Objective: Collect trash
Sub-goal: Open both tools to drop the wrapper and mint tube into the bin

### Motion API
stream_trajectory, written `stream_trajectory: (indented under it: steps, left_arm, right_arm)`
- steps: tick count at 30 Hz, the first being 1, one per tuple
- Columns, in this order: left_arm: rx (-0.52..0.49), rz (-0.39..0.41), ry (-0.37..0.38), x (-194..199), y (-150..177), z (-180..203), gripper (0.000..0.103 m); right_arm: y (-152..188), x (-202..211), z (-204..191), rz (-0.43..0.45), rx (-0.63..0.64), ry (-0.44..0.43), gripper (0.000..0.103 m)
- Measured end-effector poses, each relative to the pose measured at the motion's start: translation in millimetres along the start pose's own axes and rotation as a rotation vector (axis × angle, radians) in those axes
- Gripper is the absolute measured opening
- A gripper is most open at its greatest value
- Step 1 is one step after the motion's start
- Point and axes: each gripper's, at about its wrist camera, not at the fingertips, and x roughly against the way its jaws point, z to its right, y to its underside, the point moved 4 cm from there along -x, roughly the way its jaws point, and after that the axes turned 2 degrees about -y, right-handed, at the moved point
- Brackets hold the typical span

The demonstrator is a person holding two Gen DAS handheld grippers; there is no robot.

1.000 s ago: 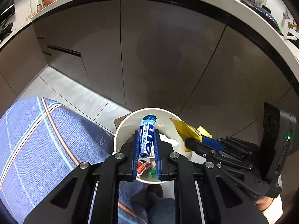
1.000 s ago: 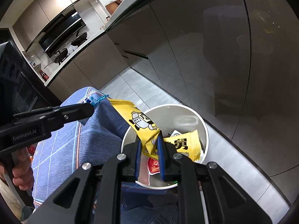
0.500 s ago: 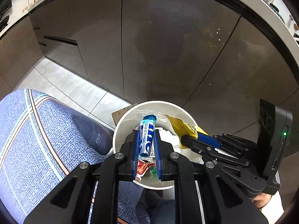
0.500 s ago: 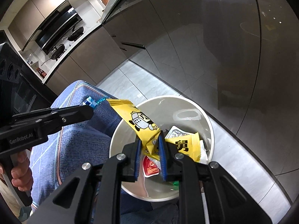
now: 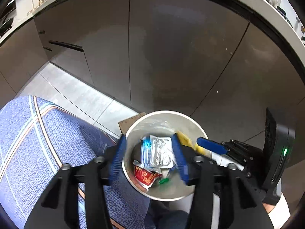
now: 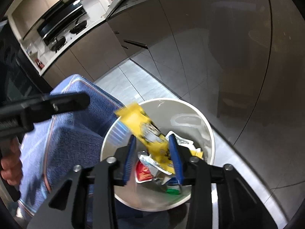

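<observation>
A white round bin (image 5: 162, 113) stands on the floor below both grippers. My left gripper (image 5: 149, 153) hangs over it with its jaws opening; the blue-and-white wrapper (image 5: 145, 151) is a blur dropping free between them. In the right wrist view my right gripper (image 6: 152, 158) also has its jaws opening, and the yellow wrapper (image 6: 142, 123) slides blurred between the fingers into the bin (image 6: 190, 107). Inside lie a red sachet (image 5: 144, 175), a silver pouch (image 5: 160, 150) and a green cap (image 5: 164, 181). The right gripper (image 5: 200, 143) shows at the bin's right rim, the left gripper (image 6: 82, 101) at the left.
Dark grey cabinet fronts (image 5: 171, 57) rise just behind the bin. A blue checked fabric (image 5: 38, 143) presses against the bin's left side. Pale floor tiles (image 5: 76, 95) run to the left, and a brown board (image 5: 129, 122) leans behind the bin. A hand (image 6: 9, 164) holds the left gripper.
Both grippers sank towards the bin and their jaws have spread. The blue-and-white wrapper has left the left jaws, and the yellow wrapper is slipping from the right jaws.
</observation>
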Motion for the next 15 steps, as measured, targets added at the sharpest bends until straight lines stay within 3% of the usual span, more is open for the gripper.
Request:
stream_trajectory:
  steps: [3, 5, 9, 10, 15]
  left_arm:
    - [0.007, 0.024, -0.022, 6.4, -3.6, -3.9, 0.064]
    - [0.018, 0.038, -0.022, 10.2, -4.4, -5.9, 0.067]
    - [0.048, 0.083, -0.053, 21.0, -7.1, -10.8, 0.090]
    - [0.057, 0.099, -0.064, 24.9, -8.7, -12.2, 0.092]
    - [0.088, 0.123, -0.085, 35.2, -11.9, -20.1, 0.094]
  right_arm:
    - [3.2, 2.0, -1.3, 0.006, 0.030, 0.010, 0.049]
    - [5.3, 3.9, -0.4, 0.011, 0.033, 0.014, 0.070]
    - [9.6, 11.3, 0.7, 0.039, 0.038, 0.033, 0.086]
    - [10.1, 12.8, 0.6, 0.045, 0.040, 0.033, 0.092]
    - [11.8, 15.8, 1.8, 0.045, 0.043, 0.034, 0.099]
